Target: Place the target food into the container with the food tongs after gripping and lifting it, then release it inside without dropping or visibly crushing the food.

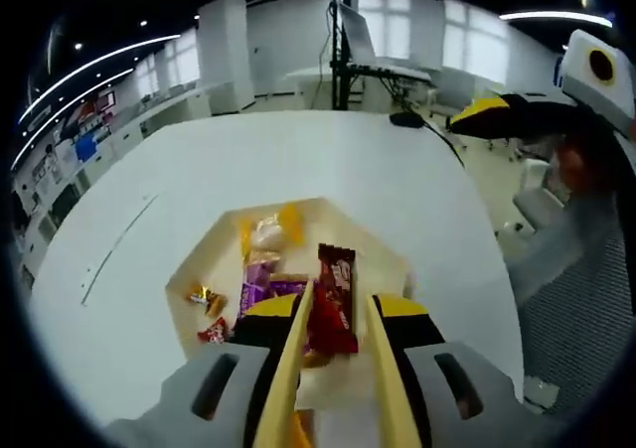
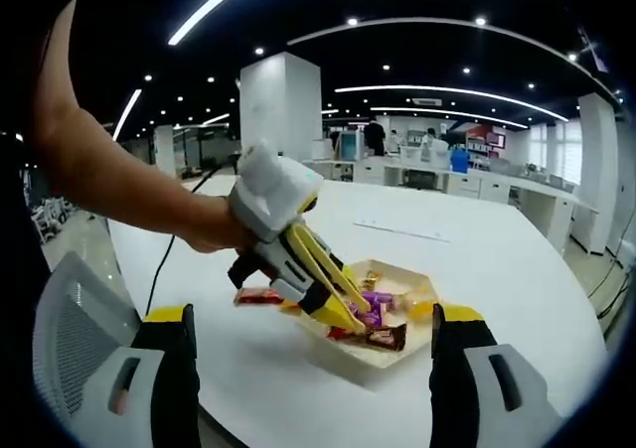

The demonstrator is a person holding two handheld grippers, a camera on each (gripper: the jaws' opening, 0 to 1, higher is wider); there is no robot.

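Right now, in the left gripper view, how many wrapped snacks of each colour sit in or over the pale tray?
Yellow packet: 1
Purple packet: 1
Dark red bar, held by yellow tongs: 1
Small red sweet: 1
Small orange sweet: 1
Total: 5

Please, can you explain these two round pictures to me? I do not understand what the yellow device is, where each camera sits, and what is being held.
No robot is here: a person holds a hand tool with two jaws in each hand, and a fisheye camera rides on each tool.

The left gripper view looks along the left gripper, whose jaws work yellow food tongs. The tongs are closed on a dark red snack packet above a cream tray of wrapped snacks on a white table.

The right gripper view comes from the right gripper, whose jaws stand wide open, holding nothing. It sees the person's hand with the left tool over that tray. One packet lies outside it.
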